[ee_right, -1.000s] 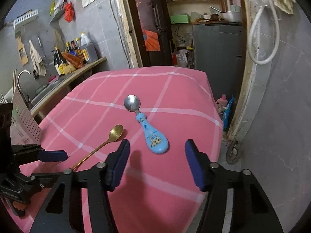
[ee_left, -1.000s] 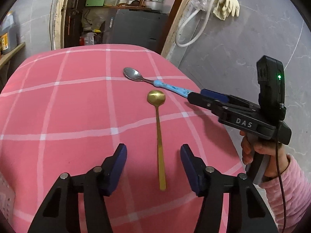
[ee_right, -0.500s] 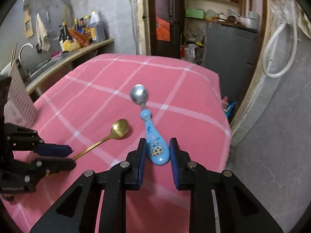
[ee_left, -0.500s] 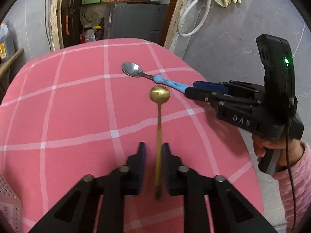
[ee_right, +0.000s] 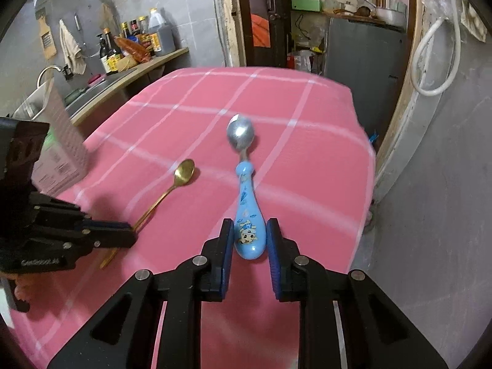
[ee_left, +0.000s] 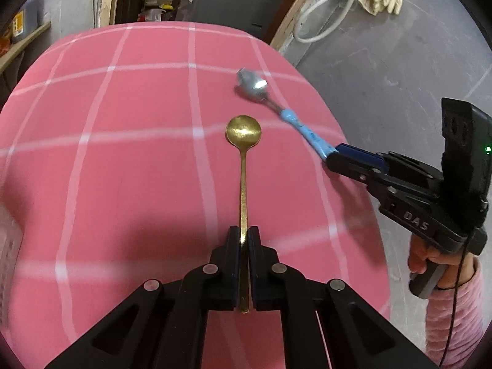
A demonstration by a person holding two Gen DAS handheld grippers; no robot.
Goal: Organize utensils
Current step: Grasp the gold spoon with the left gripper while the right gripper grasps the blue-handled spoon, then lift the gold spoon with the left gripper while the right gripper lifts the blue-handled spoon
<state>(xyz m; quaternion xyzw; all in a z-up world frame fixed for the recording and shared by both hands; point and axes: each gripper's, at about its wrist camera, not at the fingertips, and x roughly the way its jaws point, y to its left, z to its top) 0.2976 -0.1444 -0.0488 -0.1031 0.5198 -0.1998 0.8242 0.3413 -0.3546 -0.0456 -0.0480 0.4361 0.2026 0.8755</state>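
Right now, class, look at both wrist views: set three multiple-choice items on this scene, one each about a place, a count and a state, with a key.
1. Where is the pink perforated basket?
A. By the tablecloth's sink-side edge
B. On the floor
C. Between the spoons

2. How many spoons show?
A. One
B. Two
C. Four

3. The left hand-held gripper is:
A. Wide open
B. Shut on the gold spoon
C. Holding a fork

Key: 1 A, it stands at that edge. 2 B, gold spoon and blue-handled spoon. 3 B, its pads pinch the gold handle.
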